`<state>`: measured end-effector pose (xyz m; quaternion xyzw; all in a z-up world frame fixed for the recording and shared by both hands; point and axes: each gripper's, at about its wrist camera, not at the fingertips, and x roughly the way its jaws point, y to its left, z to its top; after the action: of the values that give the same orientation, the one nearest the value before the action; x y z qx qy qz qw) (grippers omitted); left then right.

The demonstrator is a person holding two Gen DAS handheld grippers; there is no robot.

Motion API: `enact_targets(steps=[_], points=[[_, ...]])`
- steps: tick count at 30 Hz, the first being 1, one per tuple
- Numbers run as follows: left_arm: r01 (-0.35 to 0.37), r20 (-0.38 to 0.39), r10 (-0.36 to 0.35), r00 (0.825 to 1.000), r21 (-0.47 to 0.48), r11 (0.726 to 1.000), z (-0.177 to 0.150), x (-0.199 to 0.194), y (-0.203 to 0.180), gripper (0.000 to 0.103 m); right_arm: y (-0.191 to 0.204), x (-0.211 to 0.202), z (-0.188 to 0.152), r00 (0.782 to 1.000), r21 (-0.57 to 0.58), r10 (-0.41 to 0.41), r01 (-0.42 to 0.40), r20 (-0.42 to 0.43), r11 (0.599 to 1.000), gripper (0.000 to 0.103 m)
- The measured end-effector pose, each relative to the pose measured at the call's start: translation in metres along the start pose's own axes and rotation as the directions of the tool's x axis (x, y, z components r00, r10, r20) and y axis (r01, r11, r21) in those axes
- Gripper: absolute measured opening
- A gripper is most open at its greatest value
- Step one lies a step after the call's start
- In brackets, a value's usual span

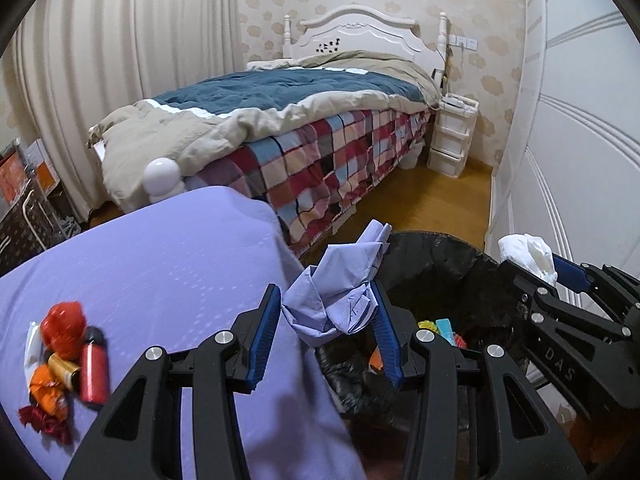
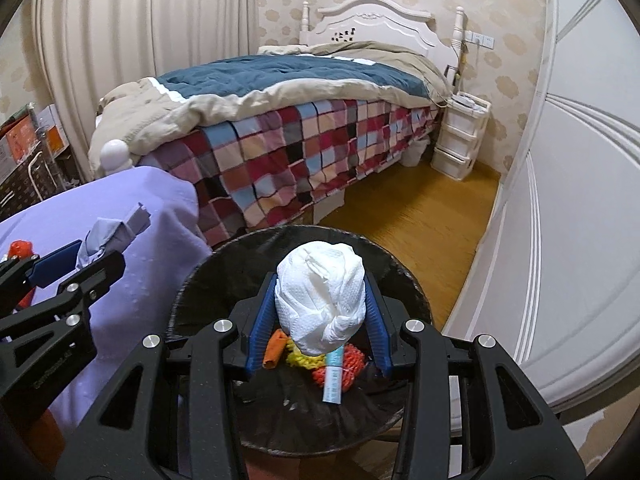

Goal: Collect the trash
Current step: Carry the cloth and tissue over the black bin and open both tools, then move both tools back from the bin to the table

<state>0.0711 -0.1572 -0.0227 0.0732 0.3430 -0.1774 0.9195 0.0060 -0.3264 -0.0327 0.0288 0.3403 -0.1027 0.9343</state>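
Right wrist view | right gripper [image 2: 320,316] holds white tissue ball [image 2: 322,298] above black bin [image 2: 200,280] | left gripper [image 1: 326,320] clamps crumpled purple paper [image 1: 340,280], at bin rim (not fully over) | step: carrying trash to bin | next: left moves further over the bin, then both release | more wrappers [image 1: 60,356] remain on table [image 1: 160,264]
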Motion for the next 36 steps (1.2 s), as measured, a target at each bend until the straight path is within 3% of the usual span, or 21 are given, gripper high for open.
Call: enact_targets(steps=[12,14,16,19,36], points=[[0.001,-0.034,0.000,0.999,0.036,0.999,0.008,0.028,-0.021,0.046,-0.018,0.019,0.005,1.000,0.028,-0.019,0.019,-0.012,0.999,0.042],[0.005,-0.041,-0.003,0.999,0.037,0.999,0.009,0.030,-0.021,0.051,-0.021,0.021,0.005,1.000,0.037,-0.022,0.023,-0.011,0.999,0.049],[0.005,-0.040,-0.003,0.999,0.037,0.999,0.010,0.032,-0.020,0.065,-0.023,0.021,0.005,1.000,0.049,-0.027,0.027,-0.005,0.998,0.054],[0.002,-0.032,-0.001,0.999,0.036,0.999,0.010,0.030,-0.021,0.072,-0.024,0.020,0.004,0.999,0.051,-0.033,0.033,0.000,0.998,0.056],[-0.041,-0.012,0.041,0.999,-0.023,0.999,0.005,0.001,0.003,0.078,-0.021,0.001,0.001,0.999,0.069,-0.049,0.048,0.006,0.996,0.066]])
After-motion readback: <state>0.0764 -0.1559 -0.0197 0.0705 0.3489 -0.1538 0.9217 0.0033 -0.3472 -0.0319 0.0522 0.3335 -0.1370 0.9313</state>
